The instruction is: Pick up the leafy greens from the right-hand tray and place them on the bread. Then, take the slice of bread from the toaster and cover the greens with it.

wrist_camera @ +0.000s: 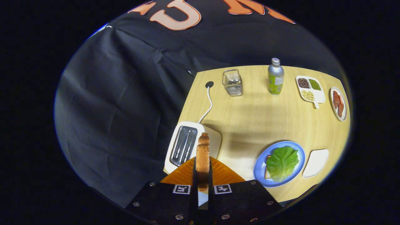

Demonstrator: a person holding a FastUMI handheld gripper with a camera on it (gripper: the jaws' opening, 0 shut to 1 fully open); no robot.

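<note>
Where tongs [202, 170] clamp it — toast slice [203, 156], lower end hidden.

Wooden table [259, 118] bears toaster [187, 145], plates, bottle [275, 76].

Gripper [202, 175] clamped on a bread slice [202, 157], held above the toaster [187, 145].

Both fingers press the slice's flat faces; slice stands on edge, its top sticking out past the fingertips, over the toaster's near right corner. Toaster sits at the table's [256, 118] left edge, slots empty, white cord [207, 104] running back to a round hole. Right of the toaster: blue plate [261, 165] with leafy greens [282, 162] lying on bread that peeks out underneath, then an empty white tray [315, 162] just beside the plate. Far back from the toaster: wire basket [232, 82], bottle [275, 76], a three-part dish of beans [309, 89], a plate of reddish slices [338, 103].
</note>
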